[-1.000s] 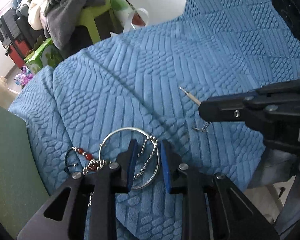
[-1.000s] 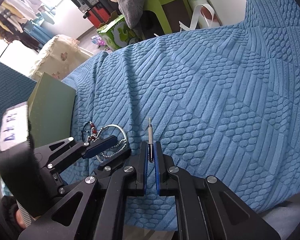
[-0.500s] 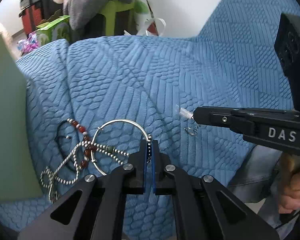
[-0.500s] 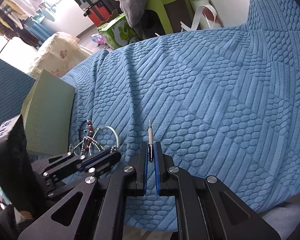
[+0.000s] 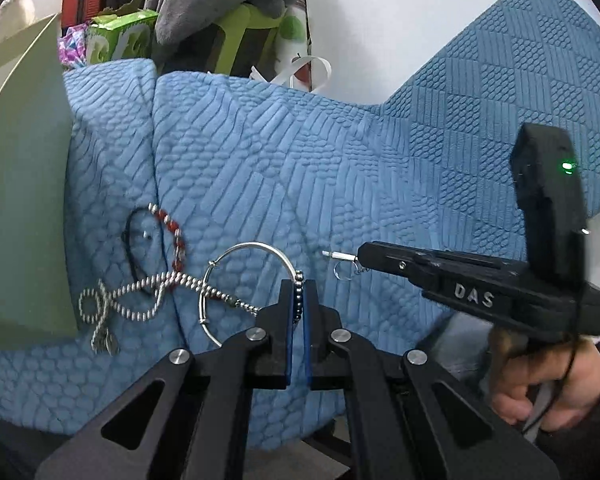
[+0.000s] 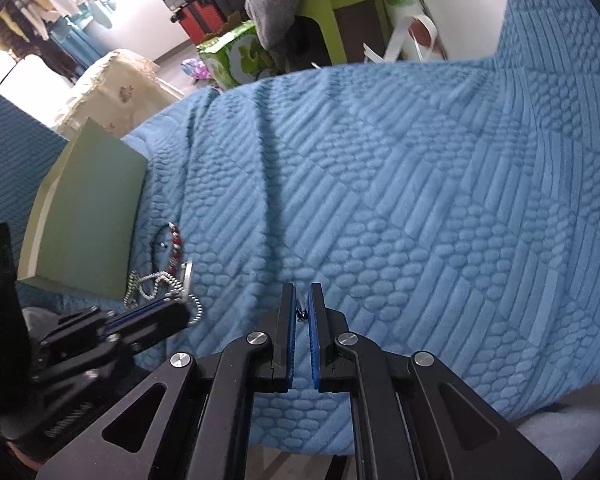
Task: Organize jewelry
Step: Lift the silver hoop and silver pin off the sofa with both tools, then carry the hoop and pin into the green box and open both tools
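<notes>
Since a second earlier, the left gripper [image 5: 299, 300] had clamped the bead chain [image 5: 204, 289] on the blue blanket [image 5: 260, 168]; lifting slowly would spare the bangle [image 5: 256, 246]. The right gripper [image 6: 301, 308] pinched a small earring [image 5: 342, 258].

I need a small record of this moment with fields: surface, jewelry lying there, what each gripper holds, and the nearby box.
surface: blue textured blanket
left gripper: shut on the silver bead chain, beside the silver bangle
right gripper: shut on a small metal piece with a ring hanging from it
lying loose: red bead bracelet on black cord
box: green box, at the left edge of the blanket
</notes>
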